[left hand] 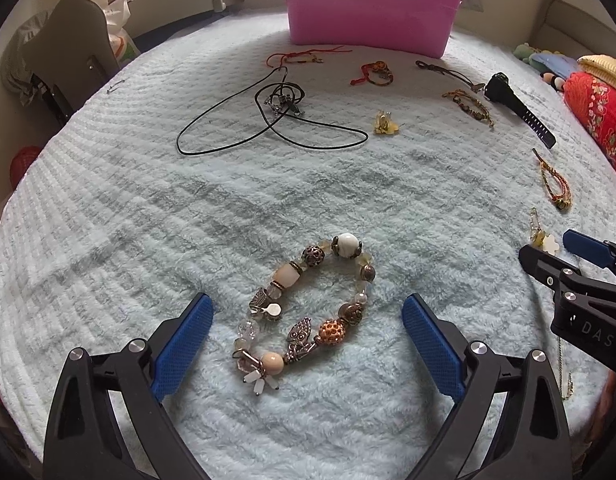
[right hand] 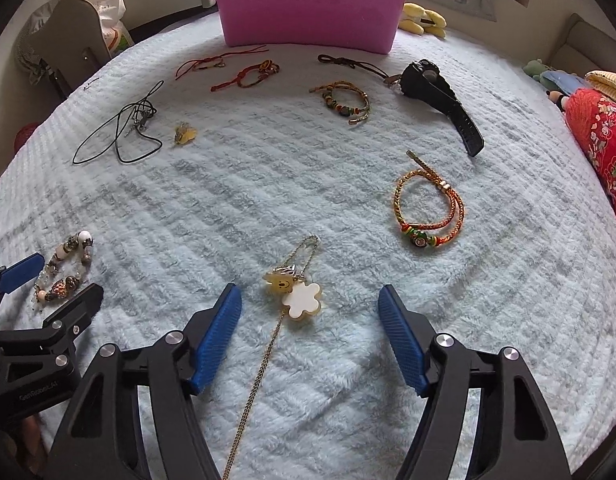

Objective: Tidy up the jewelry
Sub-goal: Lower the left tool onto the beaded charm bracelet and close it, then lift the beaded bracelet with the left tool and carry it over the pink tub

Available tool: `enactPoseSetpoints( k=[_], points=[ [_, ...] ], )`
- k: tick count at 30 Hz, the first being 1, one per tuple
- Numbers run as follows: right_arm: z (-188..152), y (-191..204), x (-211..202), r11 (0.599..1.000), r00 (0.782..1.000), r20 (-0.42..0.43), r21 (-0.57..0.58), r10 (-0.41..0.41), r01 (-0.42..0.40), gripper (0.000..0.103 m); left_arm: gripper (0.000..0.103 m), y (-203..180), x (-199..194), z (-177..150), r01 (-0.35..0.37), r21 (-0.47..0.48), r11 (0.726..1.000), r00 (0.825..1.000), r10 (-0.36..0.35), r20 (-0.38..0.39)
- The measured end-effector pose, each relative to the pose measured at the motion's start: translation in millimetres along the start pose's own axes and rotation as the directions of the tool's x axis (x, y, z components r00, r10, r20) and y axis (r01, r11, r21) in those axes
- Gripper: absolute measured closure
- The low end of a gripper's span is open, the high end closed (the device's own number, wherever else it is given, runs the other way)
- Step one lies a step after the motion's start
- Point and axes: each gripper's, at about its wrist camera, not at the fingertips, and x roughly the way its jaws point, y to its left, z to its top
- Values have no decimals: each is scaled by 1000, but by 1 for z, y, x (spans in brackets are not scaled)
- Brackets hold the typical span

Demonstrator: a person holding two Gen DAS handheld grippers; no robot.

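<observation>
Jewelry lies spread on a pale blue fuzzy blanket. My left gripper is open, its blue pads on either side of a chunky beaded bracelet that lies flat; this bracelet also shows in the right wrist view. My right gripper is open around a gold chain with a white flower charm and a yellow smiley charm. A pink plastic tub stands at the far edge.
A black cord necklace, red string bracelets, a black watch, an orange braided bracelet, a beaded cord bracelet and a small yellow charm lie about. A red patterned cushion is at the right.
</observation>
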Motion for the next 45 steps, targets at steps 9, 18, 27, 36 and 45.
enactPoseSetpoints(
  k=[9, 18, 27, 36, 45],
  points=[
    [2, 1, 4, 1000, 1000, 4, -9, 3, -3, 37, 8, -4, 7, 7, -2, 20, 1000, 999, 2, 32],
    [2, 13, 1, 998, 1000, 6, -56, 26, -25, 66, 44, -20, -4, 1, 24, 90, 996, 999, -28, 41],
    [7, 19, -4, 996, 998, -17, -56, 62, -63, 87, 84, -22, -11, 5, 64, 80, 995, 998, -65, 15],
    [6, 18, -22, 996, 996, -9, -23, 86, -87, 88, 88, -12, -22, 11, 95, 41, 995, 995, -95, 2],
    [15, 12, -49, 994, 994, 2, 22, 108, -108, 88, 88, -7, -48, 28, 103, 40, 994, 995, -104, 13]
  ],
)
